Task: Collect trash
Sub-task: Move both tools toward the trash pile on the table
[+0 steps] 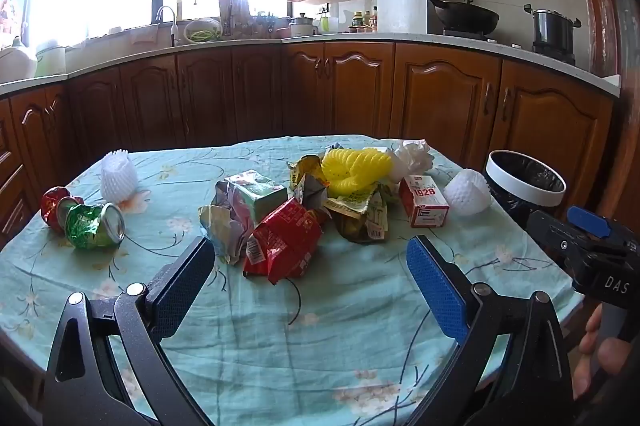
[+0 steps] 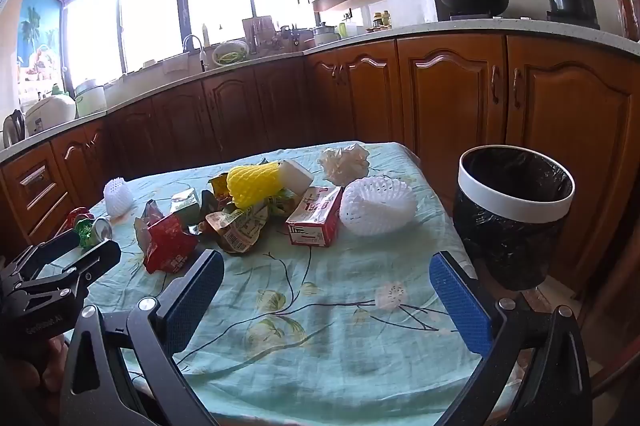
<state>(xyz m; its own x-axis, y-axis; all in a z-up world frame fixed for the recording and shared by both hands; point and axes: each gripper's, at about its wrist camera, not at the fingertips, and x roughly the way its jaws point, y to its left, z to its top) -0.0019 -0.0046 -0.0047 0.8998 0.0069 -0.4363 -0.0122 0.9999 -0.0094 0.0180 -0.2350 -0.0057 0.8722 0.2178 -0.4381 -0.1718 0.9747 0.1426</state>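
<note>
The left gripper (image 1: 310, 274) is hovering over the near part of the table (image 1: 280, 346), in the lower middle of the left wrist frame, and its two fingers are standing wide apart with nothing between them. The right gripper (image 2: 326, 290) is doing the same in the lower middle of the right wrist frame: its fingers are spread and are holding nothing.

The trash is lying on the floral tablecloth in the centre of both frames. A red snack wrapper (image 1: 286, 246) is sitting just beyond the left gripper's fingertips, and it is touching a crumpled paper (image 1: 224, 222) and a green carton (image 1: 260, 194). Behind them a yellow foam net (image 1: 356, 166) is resting on some flattened wrappers (image 1: 360, 214). To the right of this pile a red and white box (image 1: 424, 202) is lying beside a white foam net (image 1: 466, 192). At the left of the frame a crushed green can (image 1: 94, 226) is lying next to a crushed red can (image 1: 54, 206), with another white foam net (image 1: 118, 174) standing behind them.

The black bin (image 2: 514, 214) with a white rim is standing beside the table edge, at the right of the right wrist frame, and it is lined with a black bag.
</note>
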